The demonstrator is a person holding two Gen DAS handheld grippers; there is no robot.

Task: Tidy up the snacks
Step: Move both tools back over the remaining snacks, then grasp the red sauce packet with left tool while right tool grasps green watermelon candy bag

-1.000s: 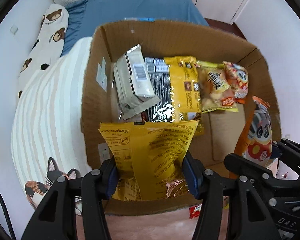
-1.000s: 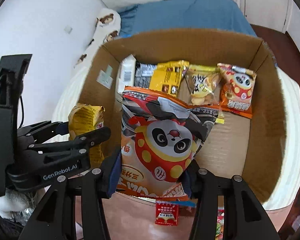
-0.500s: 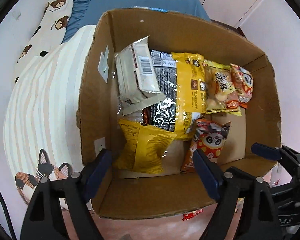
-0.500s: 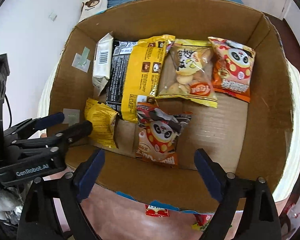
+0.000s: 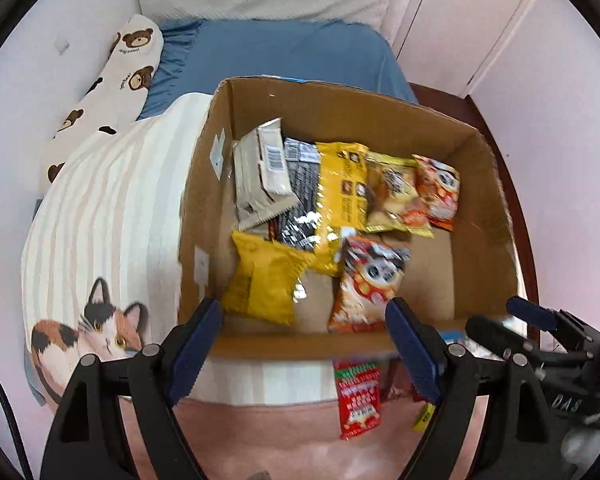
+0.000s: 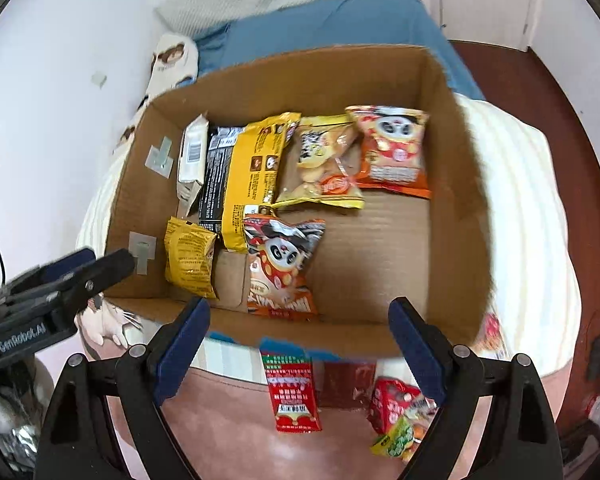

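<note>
Above the near wall of the cardboard box [image 5: 452, 328], both my left gripper [image 5: 304, 344] and right gripper [image 6: 300, 340] now hang spread wide and empty, having pulled back from a moment ago. Inside the box, the crinkled yellow bag [image 5: 264, 280] and the panda bag [image 6: 280, 264] lie side by side near that wall. Outside it, a red packet [image 6: 292, 392] lies on the pink cover.
</note>
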